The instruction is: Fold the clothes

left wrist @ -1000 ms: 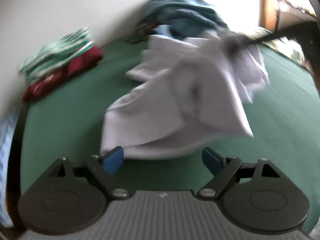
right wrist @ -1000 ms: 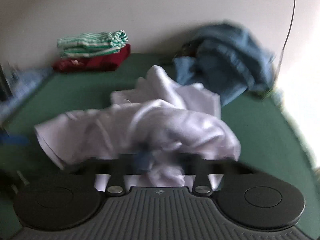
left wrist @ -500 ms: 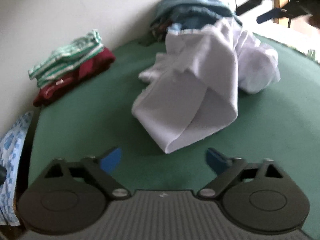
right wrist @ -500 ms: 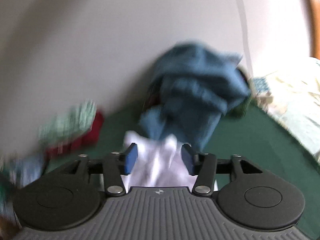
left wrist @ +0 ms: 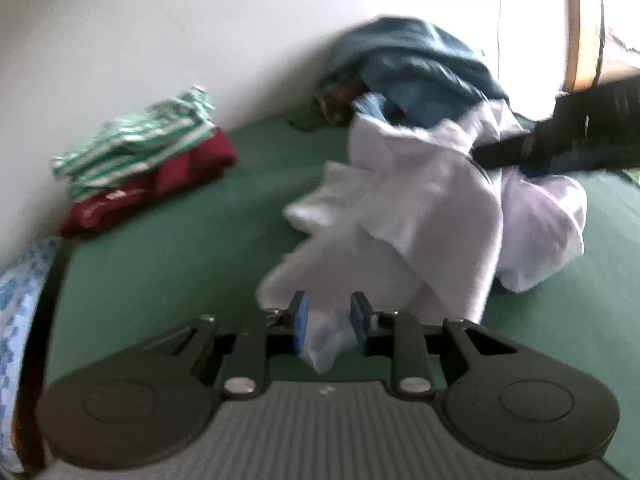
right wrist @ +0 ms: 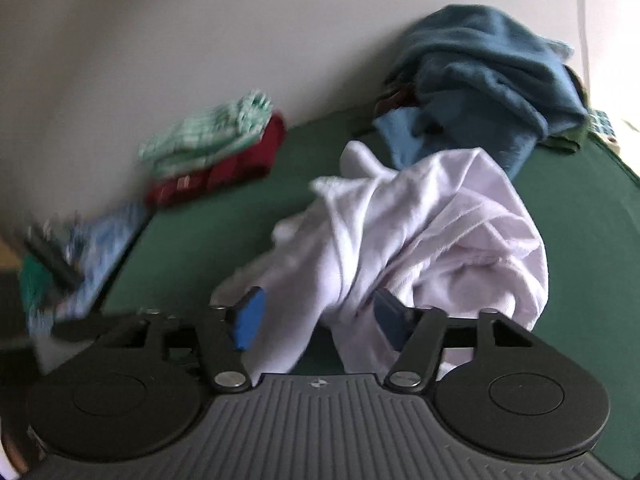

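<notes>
On the green table (left wrist: 168, 264), near its middle, lies the white garment (left wrist: 420, 216), crumpled into a loose mound with one end trailing toward six o'clock in the left wrist view. That trailing end runs between the blue pads (left wrist: 301, 322) of the left gripper (left wrist: 329, 322), whose jaws are closing: the cloth fills the narrow gap and both pads seem to press on it, though blur keeps me from being sure of firm contact.

From the right wrist view the same garment (right wrist: 432, 232) rises in a bunched heap straight ahead. The right gripper (right wrist: 318, 320) has its fingers spread fairly wide (roughly mid-range), and a twisted fold of the cloth hangs down through the gap. The left pad (right wrist: 248, 318) stands clear of the fabric; the right pad is partly hidden by a drape of cloth, so the fabric brushes or covers it but is not pinched. In the left wrist view this gripper enters as a dark bar from three o'clock (left wrist: 560, 136), resting against the top of the mound.

At ten o'clock, against the pale wall, sits a folded stack: a green striped piece (left wrist: 136, 136) on top of a red one (left wrist: 160, 184). At one o'clock a heap of blue clothes (left wrist: 416, 68) is piled just behind the white garment, touching it. A blue patterned cloth (left wrist: 20, 304) shows at the nine o'clock edge, off the table.
</notes>
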Available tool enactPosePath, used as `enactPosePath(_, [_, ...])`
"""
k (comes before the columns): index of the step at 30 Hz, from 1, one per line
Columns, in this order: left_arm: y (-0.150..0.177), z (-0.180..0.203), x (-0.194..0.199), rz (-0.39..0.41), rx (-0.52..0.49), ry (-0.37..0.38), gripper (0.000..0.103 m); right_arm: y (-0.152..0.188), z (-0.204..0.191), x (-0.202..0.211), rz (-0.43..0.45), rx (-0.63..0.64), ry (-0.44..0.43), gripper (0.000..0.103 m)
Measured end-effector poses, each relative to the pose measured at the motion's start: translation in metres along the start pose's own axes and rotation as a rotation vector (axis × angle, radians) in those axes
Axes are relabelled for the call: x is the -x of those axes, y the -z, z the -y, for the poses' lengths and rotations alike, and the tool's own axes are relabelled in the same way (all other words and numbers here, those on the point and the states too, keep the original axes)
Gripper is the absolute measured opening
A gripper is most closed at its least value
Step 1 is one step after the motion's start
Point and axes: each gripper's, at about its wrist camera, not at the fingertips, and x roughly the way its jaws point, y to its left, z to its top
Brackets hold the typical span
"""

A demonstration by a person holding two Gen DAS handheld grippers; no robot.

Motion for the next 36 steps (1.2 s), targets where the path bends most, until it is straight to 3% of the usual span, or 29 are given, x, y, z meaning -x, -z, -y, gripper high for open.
enactPosePath(3, [0.002,-0.012,0.007,0.002,0.060,0.006,0.029,-0.006,-0.010,0.022,0.173,0.047,0.059,0.058])
enactPosePath(5, [0.004,-0.015,0.007,-0.011,0.086,0.013,0.030,-0.009,-0.016,0.005,0.122,0.092,0.078,0.066])
enactPosePath(7, [0.006,-0.016,0.005,-0.028,0.103,0.016,0.031,-0.011,-0.022,-0.016,0.056,0.138,0.095,0.066])
enactPosePath(8, [0.008,-0.015,0.007,-0.025,0.097,0.013,0.037,-0.013,-0.025,-0.026,0.023,0.161,0.103,0.062])
enactPosePath(10, [0.015,-0.012,0.014,-0.015,0.067,-0.003,0.049,-0.009,-0.020,-0.052,-0.041,0.173,0.116,0.042])
enactPosePath(11, [0.019,-0.011,0.019,-0.003,0.044,-0.016,0.059,-0.010,-0.014,-0.061,-0.080,0.144,0.129,0.015])
enactPosePath(12, [0.024,-0.009,0.024,0.010,0.020,-0.029,0.064,-0.012,-0.008,-0.070,-0.119,0.109,0.144,0.007])
enactPosePath(14, [0.033,-0.009,0.035,0.035,-0.004,-0.010,0.080,-0.027,0.007,-0.063,-0.113,-0.035,0.064,0.007])
enactPosePath(16, [0.042,-0.004,0.043,0.063,-0.012,0.022,0.094,-0.045,0.009,-0.041,-0.053,-0.091,-0.044,0.006])
enactPosePath(17, [0.044,0.004,0.042,0.076,-0.050,0.004,0.099,-0.056,0.006,-0.029,-0.019,-0.096,-0.094,0.006])
enactPosePath(21, [0.041,0.036,0.030,0.136,-0.206,-0.094,0.099,-0.092,-0.003,0.025,0.111,-0.158,-0.323,0.006])
enactPosePath(22, [0.034,0.036,0.026,0.139,-0.202,-0.087,0.099,-0.097,-0.005,0.038,0.143,-0.174,-0.371,0.006])
enactPosePath(24, [0.020,0.037,0.018,0.146,-0.191,-0.070,0.097,-0.098,-0.007,0.062,0.191,-0.194,-0.437,0.007])
enactPosePath(27, [-0.006,0.041,0.025,0.217,-0.201,-0.076,0.094,-0.097,-0.009,0.094,0.250,-0.219,-0.525,0.007])
enactPosePath(28, [-0.016,0.041,0.031,0.249,-0.203,-0.084,0.078,-0.096,-0.009,0.103,0.261,-0.225,-0.549,0.007])
enactPosePath(29, [-0.028,0.035,0.041,0.266,-0.185,-0.066,0.053,-0.095,-0.008,0.114,0.279,-0.231,-0.574,0.007])
enactPosePath(31, [-0.052,0.019,0.067,0.311,-0.126,-0.002,0.017,-0.093,-0.004,0.138,0.329,-0.245,-0.617,0.007])
enactPosePath(33, [-0.069,-0.003,0.108,0.434,-0.051,0.045,0.016,-0.094,0.002,0.166,0.397,-0.258,-0.644,0.007])
enactPosePath(36, [-0.092,-0.023,0.174,0.631,-0.008,0.025,0.015,-0.101,0.011,0.212,0.513,-0.257,-0.680,0.007])
